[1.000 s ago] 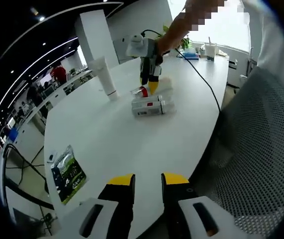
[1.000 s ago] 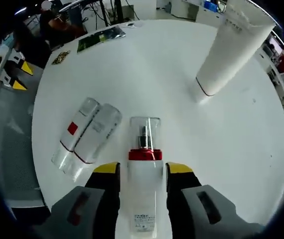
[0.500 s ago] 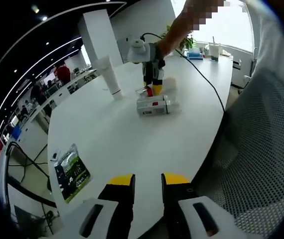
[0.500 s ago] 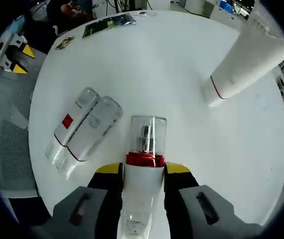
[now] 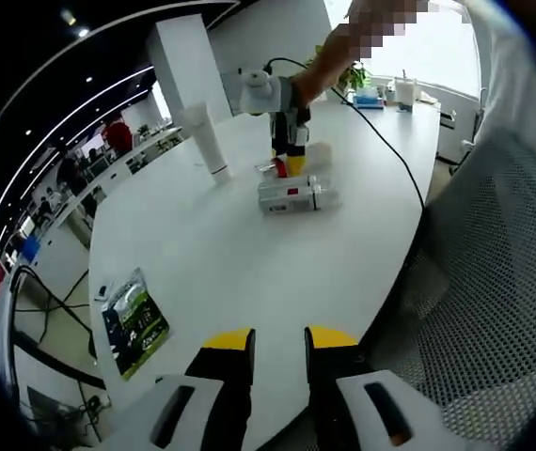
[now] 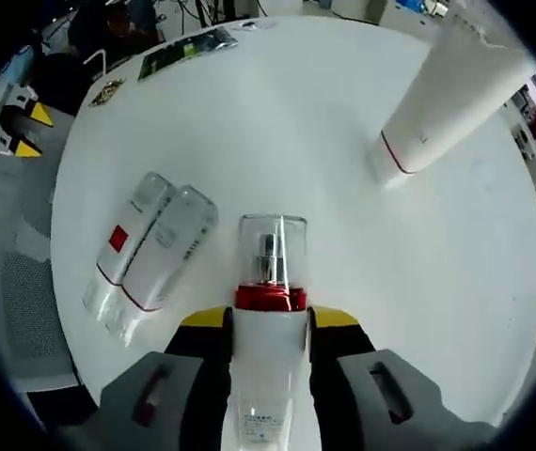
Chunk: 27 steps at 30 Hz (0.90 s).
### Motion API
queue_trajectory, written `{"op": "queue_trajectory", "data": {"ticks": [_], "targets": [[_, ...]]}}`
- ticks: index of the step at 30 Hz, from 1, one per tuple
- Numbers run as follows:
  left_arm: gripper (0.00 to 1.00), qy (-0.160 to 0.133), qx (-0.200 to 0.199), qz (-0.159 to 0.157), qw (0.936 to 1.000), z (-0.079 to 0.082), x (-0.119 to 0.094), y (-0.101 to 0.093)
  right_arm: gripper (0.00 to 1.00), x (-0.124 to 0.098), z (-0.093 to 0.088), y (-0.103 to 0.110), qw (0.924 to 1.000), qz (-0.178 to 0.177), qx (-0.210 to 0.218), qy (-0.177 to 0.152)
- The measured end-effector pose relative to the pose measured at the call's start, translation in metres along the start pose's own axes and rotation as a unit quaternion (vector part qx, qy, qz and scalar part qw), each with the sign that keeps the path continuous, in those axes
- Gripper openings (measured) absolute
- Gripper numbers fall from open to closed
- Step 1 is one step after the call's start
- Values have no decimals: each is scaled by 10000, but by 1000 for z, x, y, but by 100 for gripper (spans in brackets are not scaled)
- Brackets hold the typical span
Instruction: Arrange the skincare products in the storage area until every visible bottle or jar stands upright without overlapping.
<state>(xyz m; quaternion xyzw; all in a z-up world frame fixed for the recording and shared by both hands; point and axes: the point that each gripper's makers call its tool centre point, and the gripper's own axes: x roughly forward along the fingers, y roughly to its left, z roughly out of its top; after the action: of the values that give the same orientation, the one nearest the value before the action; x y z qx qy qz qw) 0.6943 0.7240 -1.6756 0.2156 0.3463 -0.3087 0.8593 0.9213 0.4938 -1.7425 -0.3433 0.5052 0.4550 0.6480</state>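
Right gripper (image 6: 268, 319): jaws clamped on a pump bottle (image 6: 268, 366) with red collar and clear cap, held over the white table (image 6: 277, 122).
Left gripper (image 5: 277, 340): jaws spread, nothing held, at the table edge.
Two bottles (image 6: 141, 254): lying flat, side by side, touching.
Tube (image 6: 437, 89): standing on its cap, well apart.
Packet (image 5: 129, 318): flat near table edge.

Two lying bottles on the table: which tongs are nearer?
Right. The right tongs, shut on the pump bottle, are right beside the two lying bottles. The left tongs hang at the table's near edge, far from them.
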Motion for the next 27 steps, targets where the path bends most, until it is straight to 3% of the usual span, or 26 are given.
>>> {"op": "queue_trajectory", "data": {"ticks": [6,14,21,27], "targets": [[22,15,-11,2,10000,-1,0,1,26,0,0,1,9999,-14,-128,73],[22,-8,-26,-5,10000,0,0,1,25,-9,1,8,9996,-154,-193,-114],[22,9,-10,-39,10000,0,0,-1,25,-41,11,14,9971,-237,-43,-716],[22,20,0,-56,10000,-1,0,-2,24,-63,11,7,9922,-480,161,-1141]]}}
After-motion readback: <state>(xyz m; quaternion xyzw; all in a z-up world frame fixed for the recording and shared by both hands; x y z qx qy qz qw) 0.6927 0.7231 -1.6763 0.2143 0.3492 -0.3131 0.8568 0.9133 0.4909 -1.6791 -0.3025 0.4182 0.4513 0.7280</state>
